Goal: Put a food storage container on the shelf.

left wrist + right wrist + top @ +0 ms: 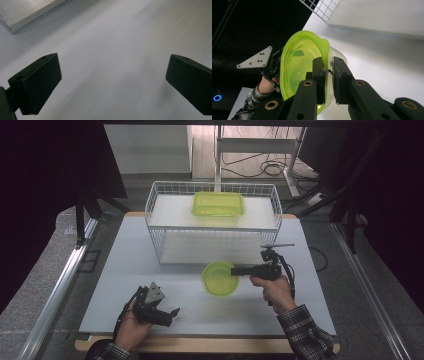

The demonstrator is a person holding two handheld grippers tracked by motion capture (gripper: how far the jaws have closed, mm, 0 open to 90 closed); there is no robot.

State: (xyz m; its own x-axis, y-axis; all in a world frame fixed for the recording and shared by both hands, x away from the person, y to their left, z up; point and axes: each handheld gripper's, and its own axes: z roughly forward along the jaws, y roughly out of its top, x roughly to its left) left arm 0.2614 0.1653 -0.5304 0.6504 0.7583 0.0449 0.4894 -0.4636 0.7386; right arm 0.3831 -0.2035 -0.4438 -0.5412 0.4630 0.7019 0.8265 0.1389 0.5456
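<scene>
Item: round green bowl (218, 278), gripped by its rim in my right claw (235, 270).
Location: just above the tabletop (125, 270), near side of the wire basket (152, 215). My left claw (172, 315) rests open, empty, near-left.

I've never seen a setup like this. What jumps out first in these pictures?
The bright lime-green round plastic container at the middle of the white table, pinched by its rim in the right hand-held gripper. Behind it stands a white wire basket with a matching green rectangular lidded plastic box on its top shelf. The left hand-held gripper rests open near the table's front edge.
</scene>
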